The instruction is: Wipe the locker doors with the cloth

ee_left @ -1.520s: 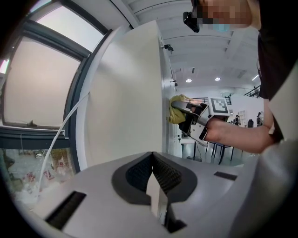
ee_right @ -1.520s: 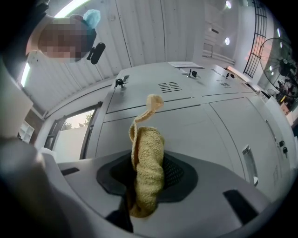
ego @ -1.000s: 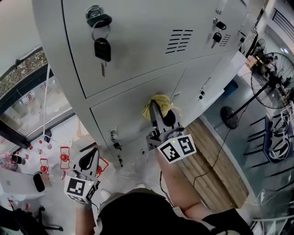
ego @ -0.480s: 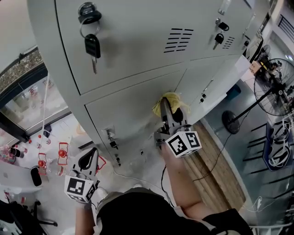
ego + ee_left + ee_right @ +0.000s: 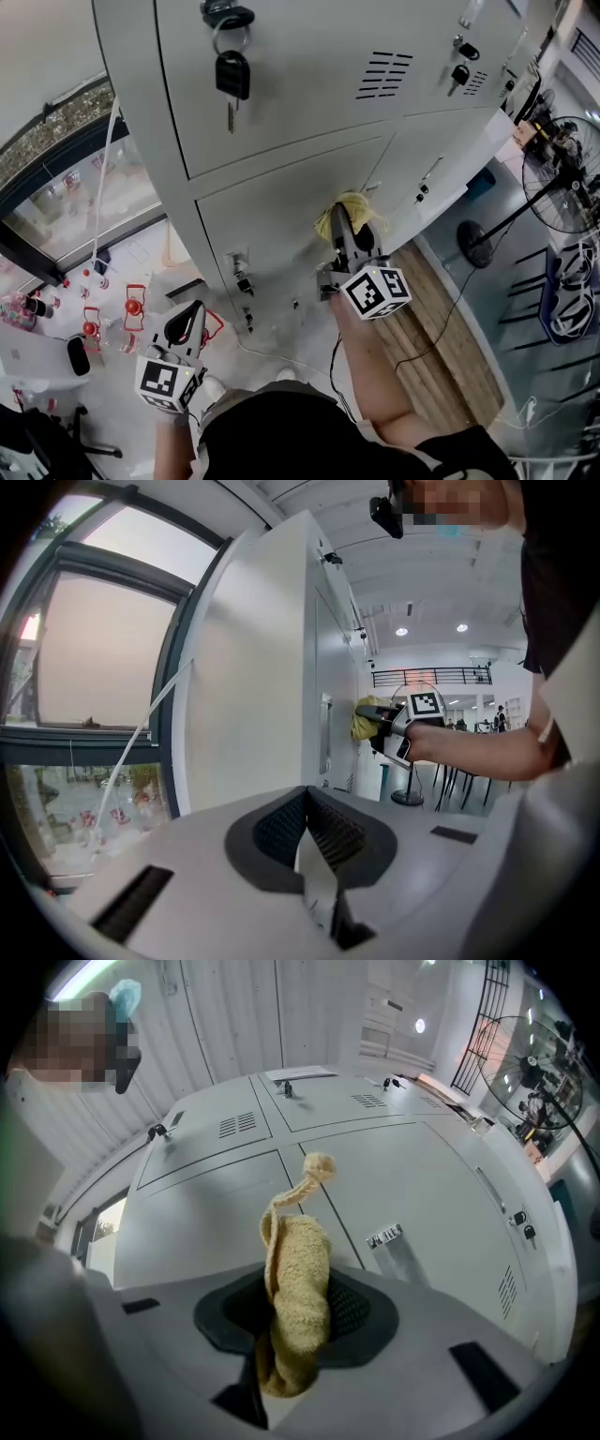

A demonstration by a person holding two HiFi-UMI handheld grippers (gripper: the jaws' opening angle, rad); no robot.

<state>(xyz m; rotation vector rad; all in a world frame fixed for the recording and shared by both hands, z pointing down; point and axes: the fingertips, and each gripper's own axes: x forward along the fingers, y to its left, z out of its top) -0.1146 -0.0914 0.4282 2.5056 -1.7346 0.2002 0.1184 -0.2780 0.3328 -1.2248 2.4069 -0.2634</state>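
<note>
Grey metal lockers (image 5: 300,103) fill the head view, their doors all closed. The right gripper (image 5: 343,223) holds a yellow terry cloth (image 5: 351,206) against the lower door (image 5: 272,234), close to that door's right edge. Its jaws are clamped on the bunched cloth, and a twisted tail sticks out past them. The left gripper (image 5: 184,323) hangs low, well apart from the lockers, with its jaws together and nothing between them. A black-headed key (image 5: 232,73) dangles from the upper door's lock.
</note>
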